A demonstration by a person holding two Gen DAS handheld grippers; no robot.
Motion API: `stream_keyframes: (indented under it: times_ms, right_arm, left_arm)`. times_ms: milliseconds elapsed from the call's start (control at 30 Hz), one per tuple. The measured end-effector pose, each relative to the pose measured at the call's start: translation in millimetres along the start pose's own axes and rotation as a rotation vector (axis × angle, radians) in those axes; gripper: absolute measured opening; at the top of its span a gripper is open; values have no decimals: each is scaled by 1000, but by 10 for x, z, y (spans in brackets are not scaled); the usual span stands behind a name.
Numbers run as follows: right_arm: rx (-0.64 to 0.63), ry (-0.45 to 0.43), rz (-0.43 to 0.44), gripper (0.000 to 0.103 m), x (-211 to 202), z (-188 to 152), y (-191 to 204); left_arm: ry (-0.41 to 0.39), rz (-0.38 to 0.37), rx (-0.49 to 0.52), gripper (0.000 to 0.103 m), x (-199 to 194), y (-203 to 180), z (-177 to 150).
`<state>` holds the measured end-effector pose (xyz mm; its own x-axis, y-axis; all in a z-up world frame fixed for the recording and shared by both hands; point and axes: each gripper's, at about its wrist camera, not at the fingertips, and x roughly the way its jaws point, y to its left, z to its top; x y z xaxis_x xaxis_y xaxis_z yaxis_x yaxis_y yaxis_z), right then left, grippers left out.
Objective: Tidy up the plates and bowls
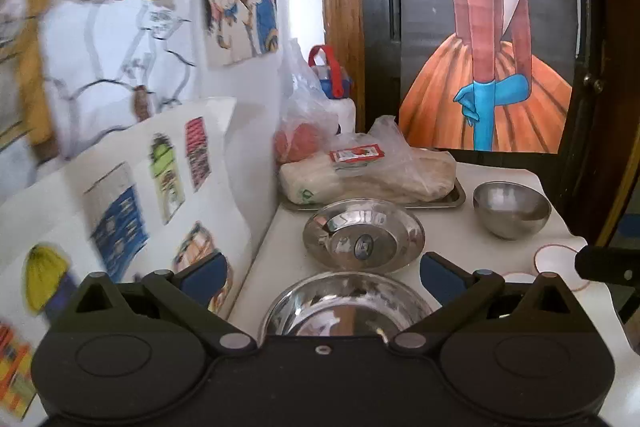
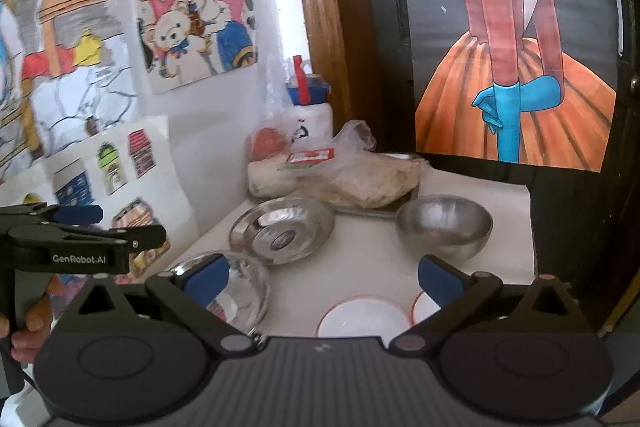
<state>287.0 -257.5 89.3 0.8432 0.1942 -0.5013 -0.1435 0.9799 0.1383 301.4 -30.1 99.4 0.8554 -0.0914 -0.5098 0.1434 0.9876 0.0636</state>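
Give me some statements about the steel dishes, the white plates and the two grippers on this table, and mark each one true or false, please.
1. The left gripper holds a steel dish. False: its jaws stand open and empty above the near steel plate.
2. The deep steel bowl stands upright. True.
3. The bagged food lies on a steel tray. True.
4. Both white plates are stacked inside the deep steel bowl. False: they lie on the table, nearer than the bowl, which is empty.
5. The right gripper is open. True.
6. The far steel plate is stacked on the near one. False: they lie apart.
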Motion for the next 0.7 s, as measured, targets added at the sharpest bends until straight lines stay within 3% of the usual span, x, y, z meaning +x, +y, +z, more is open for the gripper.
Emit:
stream_keyframes:
  times_ms: [333, 700]
  right_arm:
    - [55, 51, 37, 103, 650, 274, -323]
    - [121, 115, 102, 103, 1319, 386, -511]
  left_arm:
    - [93, 58, 37, 102, 785, 19, 284]
    - [218, 71, -26, 102, 1556, 178, 377]
